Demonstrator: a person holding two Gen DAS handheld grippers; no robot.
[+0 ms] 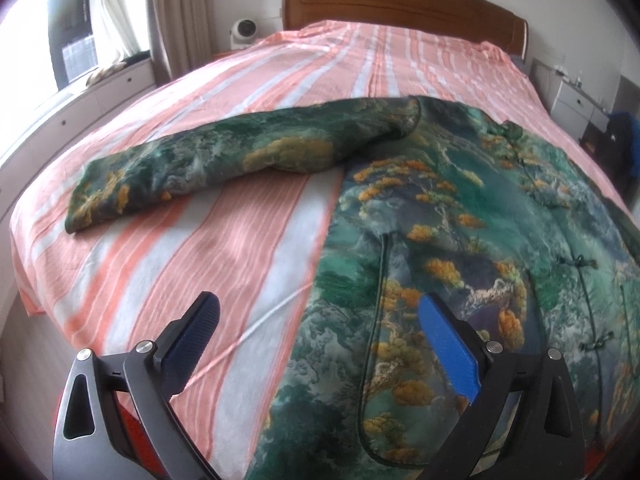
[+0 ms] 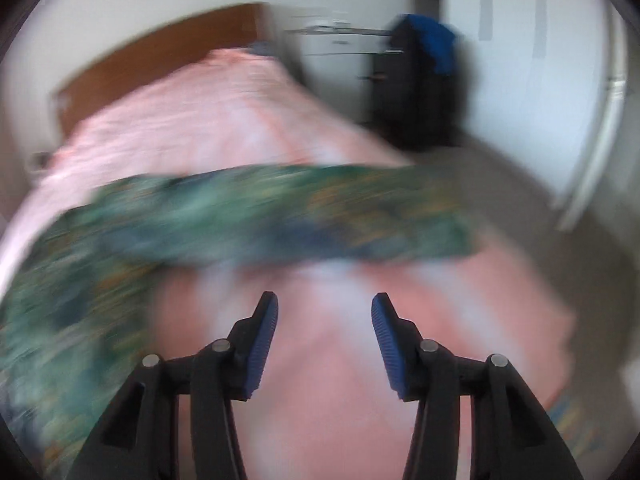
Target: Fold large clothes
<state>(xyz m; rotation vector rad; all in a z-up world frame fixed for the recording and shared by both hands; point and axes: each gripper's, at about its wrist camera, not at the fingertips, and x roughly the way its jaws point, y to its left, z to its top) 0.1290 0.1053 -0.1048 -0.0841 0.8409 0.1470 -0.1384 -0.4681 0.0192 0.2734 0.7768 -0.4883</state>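
Observation:
A large green jacket with an orange and teal landscape print lies flat on the bed, front up, knot buttons showing. Its left sleeve stretches out to the left. My left gripper is open and empty, hovering above the jacket's lower left edge. In the blurred right wrist view, the other sleeve stretches out to the right across the bed. My right gripper is open and empty, above bare sheet in front of that sleeve.
The bed has a pink and white striped sheet and a brown headboard. A window ledge with drawers runs along the left. A white cabinet and a dark stand with blue cloth stand right of the bed.

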